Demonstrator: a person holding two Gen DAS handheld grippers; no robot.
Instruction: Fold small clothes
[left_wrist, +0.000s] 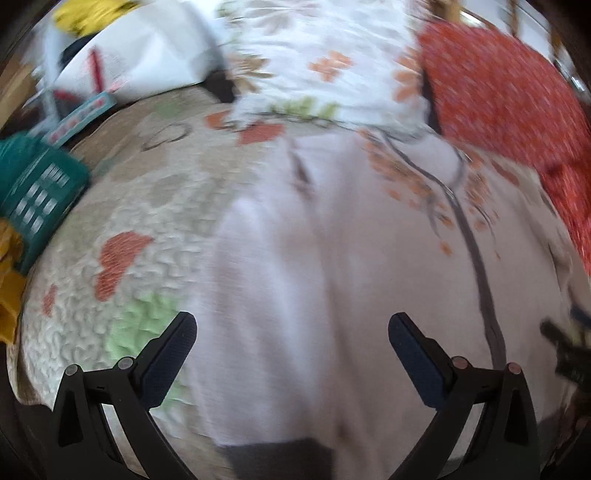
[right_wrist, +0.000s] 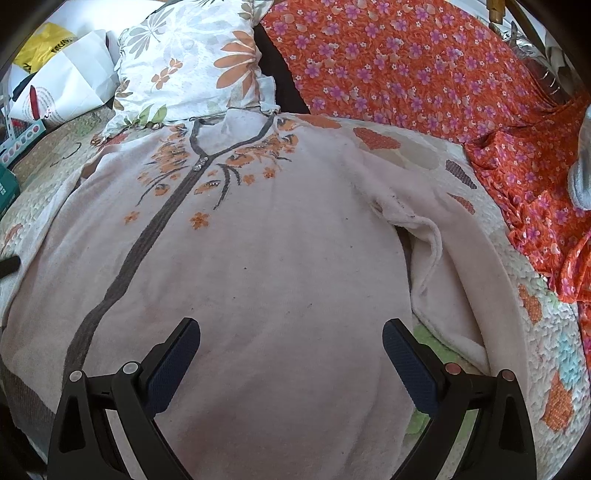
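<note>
A pale pink fleece top (right_wrist: 258, 258) with a grey zip strip and orange flower embroidery lies spread flat on a quilted bedspread (right_wrist: 546, 332). Its right sleeve (right_wrist: 443, 266) is folded along the body. In the blurred left wrist view the same top (left_wrist: 314, 258) fills the middle, its dark hem at the bottom. My left gripper (left_wrist: 291, 328) is open and empty just above the top's left half. My right gripper (right_wrist: 291, 332) is open and empty above the top's lower right half.
A floral pillow (right_wrist: 192, 66) lies beyond the collar. An orange flowered cloth (right_wrist: 424, 74) covers the right side. A white bag (right_wrist: 66, 88) and a teal basket (left_wrist: 37, 184) stand at the left. The other gripper's tip (left_wrist: 565, 343) shows at the right edge.
</note>
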